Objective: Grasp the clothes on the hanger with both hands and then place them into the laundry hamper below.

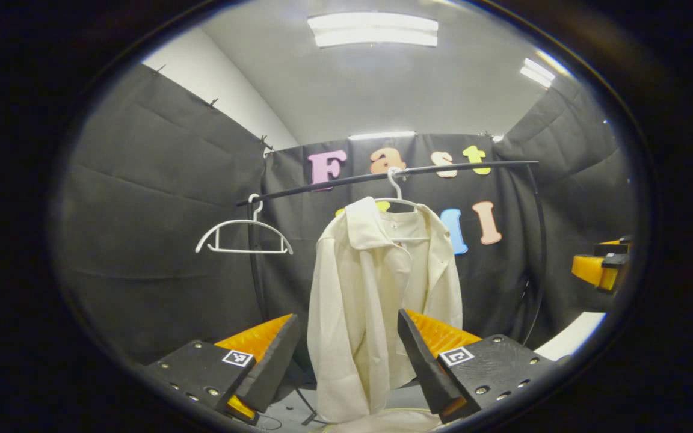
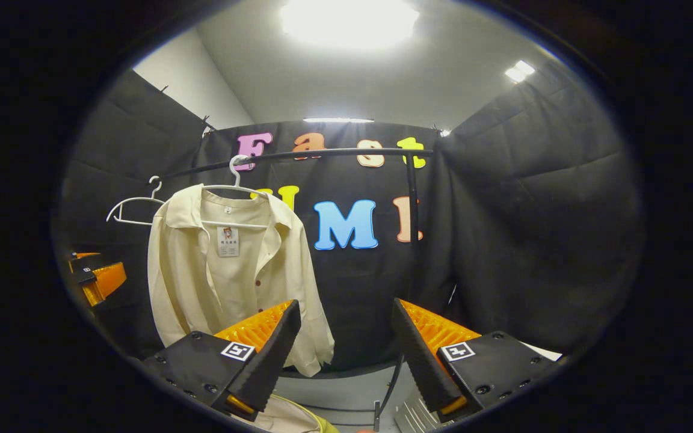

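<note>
A black rail (image 1: 382,175) is running across the booth, curving down at its right end, and a cream shirt (image 1: 370,300) is hanging from it on a white hanger (image 1: 396,191), its front open, its collar folded over and its sleeves drooping. In the right gripper view the shirt (image 2: 226,270) is sitting to the left of centre, with a small tag inside the neck; what it says is too small to tell. A second white hanger (image 1: 243,236) is hanging bare on the rail, to the left of the shirt and apart from it. The left gripper (image 1: 346,355) is pointing level at the lower half of the shirt, its jaws standing wide apart with the cloth showing between them; whether the fingers are touching the cloth cannot be told. The right gripper (image 2: 346,355) is pointing at the black wall to the right of the shirt, its jaws also spread wide and grasping nothing, with the shirt's hem lying behind its left finger. At the bottom edge of the right gripper view a pale rim of the laundry hamper (image 2: 289,418) is peeking out below the shirt. Each gripper is also appearing at the side edge of the other's view.
</note>
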Demonstrator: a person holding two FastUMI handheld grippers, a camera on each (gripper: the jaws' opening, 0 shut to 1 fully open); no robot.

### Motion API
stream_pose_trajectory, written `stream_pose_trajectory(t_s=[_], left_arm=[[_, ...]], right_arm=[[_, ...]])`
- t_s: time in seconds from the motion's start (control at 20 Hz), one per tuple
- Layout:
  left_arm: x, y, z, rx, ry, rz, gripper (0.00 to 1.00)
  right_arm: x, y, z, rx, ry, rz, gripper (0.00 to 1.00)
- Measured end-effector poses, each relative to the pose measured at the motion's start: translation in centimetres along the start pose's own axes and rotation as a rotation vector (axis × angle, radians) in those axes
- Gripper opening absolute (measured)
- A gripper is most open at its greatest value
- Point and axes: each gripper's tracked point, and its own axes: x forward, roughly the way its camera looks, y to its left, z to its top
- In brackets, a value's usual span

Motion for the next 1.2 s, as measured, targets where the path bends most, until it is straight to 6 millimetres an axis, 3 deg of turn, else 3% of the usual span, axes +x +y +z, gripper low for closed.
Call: stream_pose_trajectory(t_s=[0.15,0.4,0.85,1.2], left_arm=[[0.6,0.2,1.0,-0.005,-0.012,-0.001,0.96],[3.9,-2.0,2.2,0.005,-0.027,-0.019,0.96],[11.4,-5.8,3.3,0.013,-0.042,0.036,0.96],[17.2,-9.0,2.9,0.066,-0.048,0.105,0.95]], right_arm=[[1.2,1.8,0.3,0.007,-0.006,0.028,0.95],[4.6,3.9,1.3,0.003,-0.017,0.080,0.96],[13.0,8.2,2.2,0.024,-0.030,0.264,0.96],[19.3,11.6,2.6,0.056,-0.039,0.384,0.95]])
